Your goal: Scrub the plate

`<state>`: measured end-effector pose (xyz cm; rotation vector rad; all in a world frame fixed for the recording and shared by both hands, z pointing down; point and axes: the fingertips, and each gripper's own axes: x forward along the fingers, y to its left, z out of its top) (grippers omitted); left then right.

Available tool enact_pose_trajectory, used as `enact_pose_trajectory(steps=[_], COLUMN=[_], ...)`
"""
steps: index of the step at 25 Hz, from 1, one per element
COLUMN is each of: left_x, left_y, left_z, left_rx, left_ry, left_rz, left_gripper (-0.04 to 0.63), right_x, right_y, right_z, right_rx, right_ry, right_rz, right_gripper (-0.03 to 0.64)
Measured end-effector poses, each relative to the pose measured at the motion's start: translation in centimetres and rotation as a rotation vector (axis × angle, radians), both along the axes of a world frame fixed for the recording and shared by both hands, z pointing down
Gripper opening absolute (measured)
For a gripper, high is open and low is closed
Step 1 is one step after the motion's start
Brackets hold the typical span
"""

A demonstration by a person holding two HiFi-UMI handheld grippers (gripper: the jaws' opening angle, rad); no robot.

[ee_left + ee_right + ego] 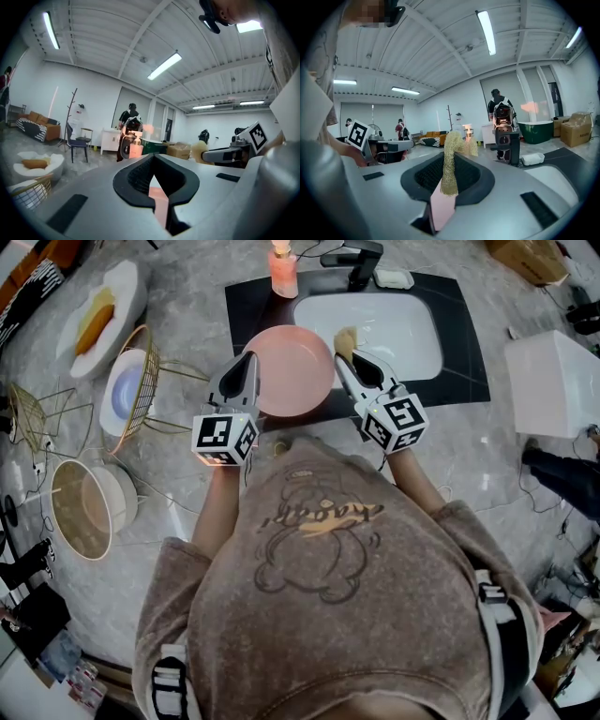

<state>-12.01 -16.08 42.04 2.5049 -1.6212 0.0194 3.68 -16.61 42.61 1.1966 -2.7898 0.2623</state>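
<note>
The counter (192,315) is grey stone with swirls. A white sink (384,329) sits in a black patch of it. The room is big, with a white ceiling, long lights, and people standing far off.

At the far left is a white dish (117,296) with something yellow on it. Next come a gold wire basket (142,381) with a blue and white bowl (124,392) beside it, and another round basket (80,512) lower down.

The left gripper (248,360) is pinched shut on the left edge of the pink plate (291,371). The plate is held up between the two grippers, in front of the sink. Behind it stand a pink soap bottle (283,273) and a black tap (356,261).

The right gripper (345,362) is pinched shut on a yellow net scrubber (345,338), which sits at the plate's right edge. A white box (553,381) stands far right.

The person's brown jumper (328,596) fills the bottom and hides the near part of the counter.
</note>
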Motion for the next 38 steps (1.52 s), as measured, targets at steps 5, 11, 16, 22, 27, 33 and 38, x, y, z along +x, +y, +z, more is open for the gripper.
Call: enact_pose_trajectory(steps=[5,11,16,22,27,33,38], left_x=[-0.2,-0.5,-0.9,-1.1,-0.8,-0.8,-0.6], left_y=[0.3,0.6,0.7,0.4,0.3,0.2,0.1], left_z=[1.1,0.9,0.5,0.5,0.5,0.9,1.0], left_rx=[-0.015,-0.010,-0.006,-0.007,-0.007,-0.019,-0.022], left_ry=[0.001,0.019,0.021,0.029,0.029,0.030,0.033], left_rz=[-0.017,-0.035,-0.045,-0.061,-0.059,-0.064,-0.055], left_gripper=[0.018,0.018,0.018,0.018,0.018,0.018,0.018], right_x=[-0.2,-0.5,-0.5,0.1,0.4,0.5,0.4], right_y=[0.0,0.1,-0.1,-0.5,-0.6,-0.7,-0.9], right_z=[0.6,0.6,0.5,0.7,0.8,0.8,0.8], right_rx=[-0.009,-0.004,-0.009,-0.020,-0.023,-0.028,-0.035], right_ry=[-0.016,-0.017,-0.010,-0.001,0.009,0.011,0.011], right_rz=[0.002,0.005,0.026,0.039,0.035,0.032,0.035], right_gripper=[0.058,0.058,0.058,0.058,0.058,0.058,0.058])
